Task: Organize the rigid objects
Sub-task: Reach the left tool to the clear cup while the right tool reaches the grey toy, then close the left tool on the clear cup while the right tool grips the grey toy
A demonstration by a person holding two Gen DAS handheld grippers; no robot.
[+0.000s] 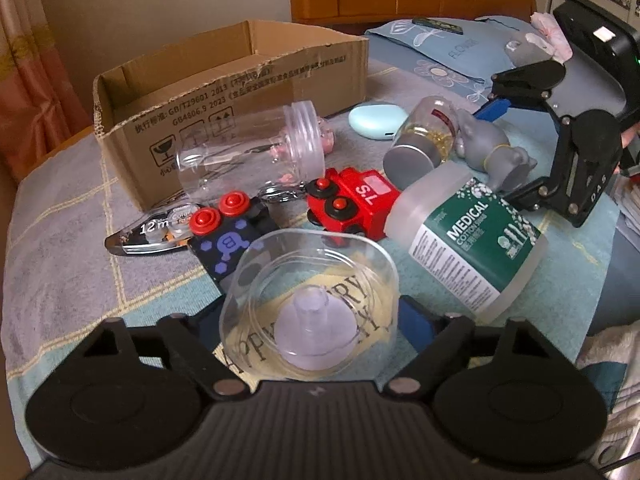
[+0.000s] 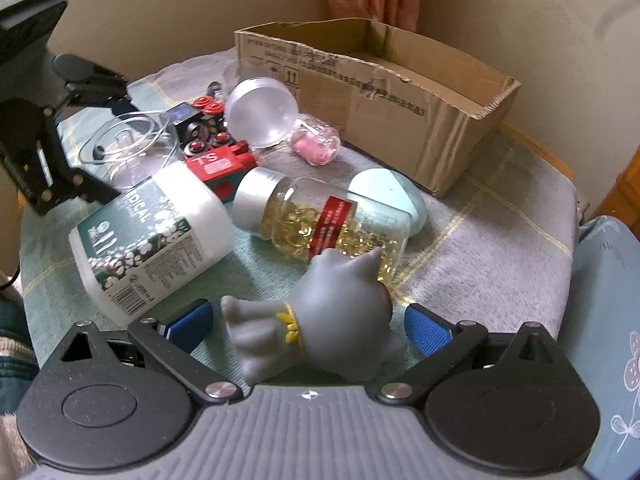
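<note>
Your left hand-held gripper [image 1: 316, 312]: black linkage arms, silver pivot screws, round black discs, ribbed dark-grey body | your right hand-held gripper [image 2: 308, 320]: blue textured finger pads [image 2: 426, 326], black arms, silver screws, ribbed light-grey body, small cross mark at centre

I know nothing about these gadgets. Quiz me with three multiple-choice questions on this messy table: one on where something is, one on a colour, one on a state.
1. What lies between the right gripper fingers?
A. grey animal figurine
B. red toy train
C. mint case

2. What colour is the cap of the capsule bottle?
A. green
B. silver
C. pink

3. How is the cardboard box?
A. taped shut
B. crushed flat
C. open on top

Answers: 1 A, the grey animal figurine lies between the blue pads. 2 B, the cap shows metallic grey. 3 C, its inside walls are visible.
</note>
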